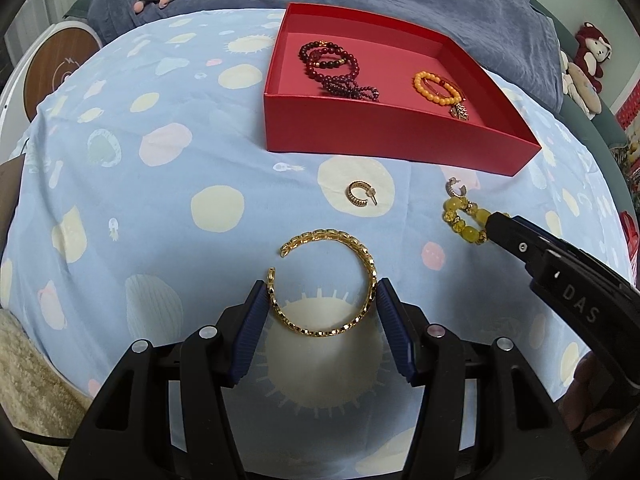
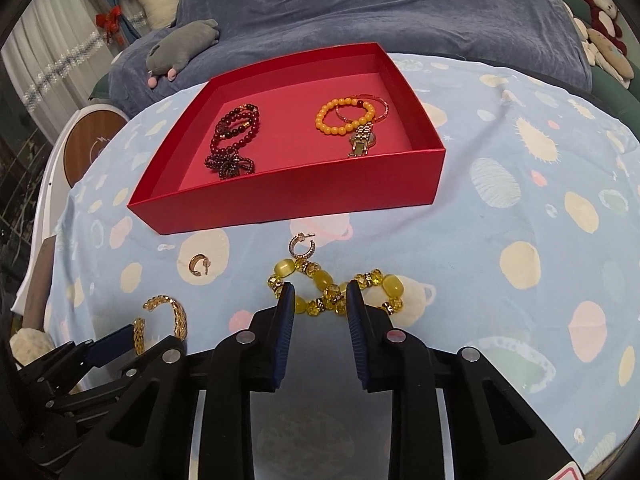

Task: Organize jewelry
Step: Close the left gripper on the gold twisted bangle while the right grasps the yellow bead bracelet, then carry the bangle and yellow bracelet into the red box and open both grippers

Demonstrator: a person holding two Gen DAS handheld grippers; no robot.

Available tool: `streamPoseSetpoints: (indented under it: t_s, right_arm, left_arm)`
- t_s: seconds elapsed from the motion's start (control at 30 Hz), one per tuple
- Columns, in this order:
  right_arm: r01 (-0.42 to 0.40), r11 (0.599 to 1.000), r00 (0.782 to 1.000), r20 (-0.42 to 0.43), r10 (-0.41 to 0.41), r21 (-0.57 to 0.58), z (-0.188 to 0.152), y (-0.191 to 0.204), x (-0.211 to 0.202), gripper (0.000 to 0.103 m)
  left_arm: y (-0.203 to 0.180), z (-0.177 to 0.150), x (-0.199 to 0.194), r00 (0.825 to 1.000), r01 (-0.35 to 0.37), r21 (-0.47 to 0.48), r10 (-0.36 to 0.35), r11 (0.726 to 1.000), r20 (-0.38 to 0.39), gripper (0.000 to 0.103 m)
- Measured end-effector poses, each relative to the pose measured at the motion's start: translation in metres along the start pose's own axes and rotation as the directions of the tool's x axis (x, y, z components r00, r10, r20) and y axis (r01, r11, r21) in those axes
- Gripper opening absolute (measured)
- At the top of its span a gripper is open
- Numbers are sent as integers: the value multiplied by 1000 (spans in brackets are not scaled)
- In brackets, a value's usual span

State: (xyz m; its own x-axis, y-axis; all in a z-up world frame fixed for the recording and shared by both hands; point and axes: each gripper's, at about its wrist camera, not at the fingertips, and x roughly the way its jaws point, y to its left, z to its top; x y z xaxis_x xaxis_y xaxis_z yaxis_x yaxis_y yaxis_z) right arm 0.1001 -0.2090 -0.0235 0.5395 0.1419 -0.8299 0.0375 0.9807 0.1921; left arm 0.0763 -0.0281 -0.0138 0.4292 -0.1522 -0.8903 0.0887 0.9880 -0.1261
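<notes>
A gold chain bangle (image 1: 326, 284) lies on the blue patterned cloth between the pads of my left gripper (image 1: 322, 294); the pads touch its two sides. It also shows in the right wrist view (image 2: 160, 322). A yellow bead bracelet (image 2: 336, 290) lies twisted on the cloth, its middle between the open fingers of my right gripper (image 2: 320, 294). It shows in the left wrist view too (image 1: 466, 218). Two small hoop earrings (image 1: 360, 194) (image 1: 456, 188) lie near the red box (image 1: 400, 140). The box holds dark red bead strands (image 1: 336, 68) and an orange bead bracelet (image 1: 438, 88).
The cloth-covered table (image 2: 520, 200) ends at a blue-covered sofa (image 2: 400, 8) with plush toys behind the box. A round wooden-topped stand (image 1: 60, 72) is at the far left. A watch (image 2: 362, 138) and a thin bangle lie in the box by the orange beads.
</notes>
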Motion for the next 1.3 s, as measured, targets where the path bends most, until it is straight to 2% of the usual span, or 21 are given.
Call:
streamPoseSetpoints:
  t_s: [0.23, 0.33, 0.67, 1.07, 1.3]
  right_arm:
    - [-4, 1000, 1000, -18, 4, 13, -1, -4, 8, 17]
    - [-16, 1000, 1000, -22, 16, 9, -2, -3, 7, 9]
    - [-45, 997, 999, -1, 45, 64, -13, -4, -11, 9]
    - [-92, 988, 995, 37, 88, 125, -29, -10, -48, 9]
    - [-113, 984, 992, 73, 104, 140, -25, -12, -67, 9]
  left_arm:
    - [1, 3, 2, 1000, 4, -2, -4, 1000, 0, 53]
    - [0, 4, 2, 1000, 3, -4, -3, 1000, 1, 53]
    - [3, 3, -1, 1000, 22, -28, -23, 999, -8, 53]
    - [-3, 2, -16, 999, 42, -6, -42, 999, 14, 53]
    - [-6, 3, -25, 998, 48, 1, -48, 999, 28, 53]
